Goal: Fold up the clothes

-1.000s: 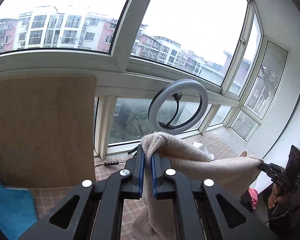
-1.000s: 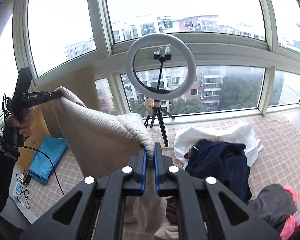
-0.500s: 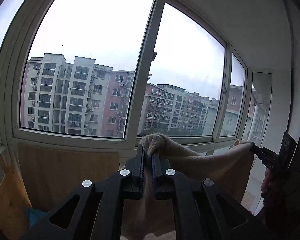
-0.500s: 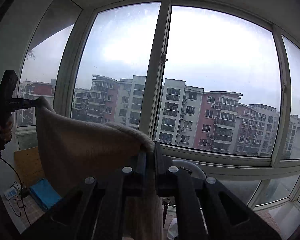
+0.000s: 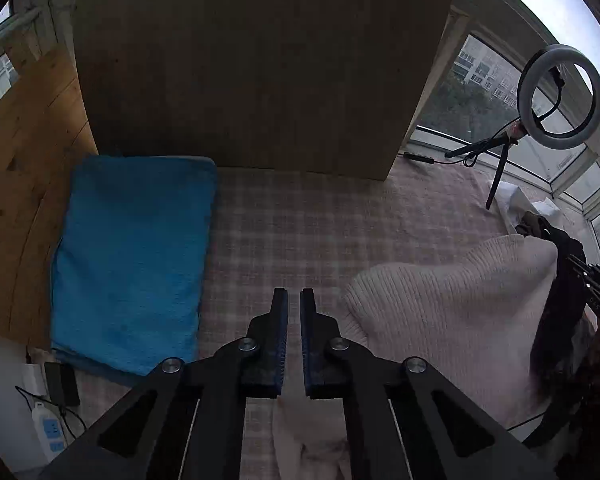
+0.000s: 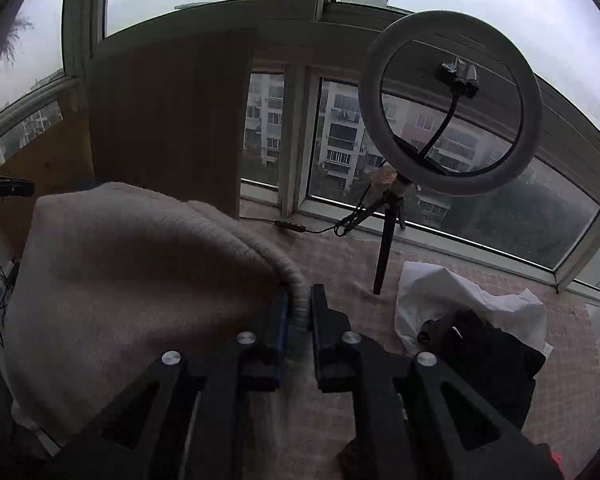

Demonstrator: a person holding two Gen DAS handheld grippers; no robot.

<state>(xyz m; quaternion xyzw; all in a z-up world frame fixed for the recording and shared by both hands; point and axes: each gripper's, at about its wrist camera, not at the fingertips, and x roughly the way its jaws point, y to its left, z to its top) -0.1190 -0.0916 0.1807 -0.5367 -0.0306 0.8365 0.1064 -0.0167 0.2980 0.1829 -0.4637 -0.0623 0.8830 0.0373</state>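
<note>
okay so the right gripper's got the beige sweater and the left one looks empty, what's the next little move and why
Probably bring the left gripper across to the sweater's free near edge and pinch it. Its jaws stand slightly apart with only checked cloth showing between them, while the right gripper grips the ribbed edge alone. The sweater looks bunched, so a second grip would help spread it flat.

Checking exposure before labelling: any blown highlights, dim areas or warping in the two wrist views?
Left wrist: board and mat dim, sky at top right blown out, fisheye vignette in the corners. Right wrist: backlit by the window, sweater in shade, frames bowed, ring light unlit.
</note>
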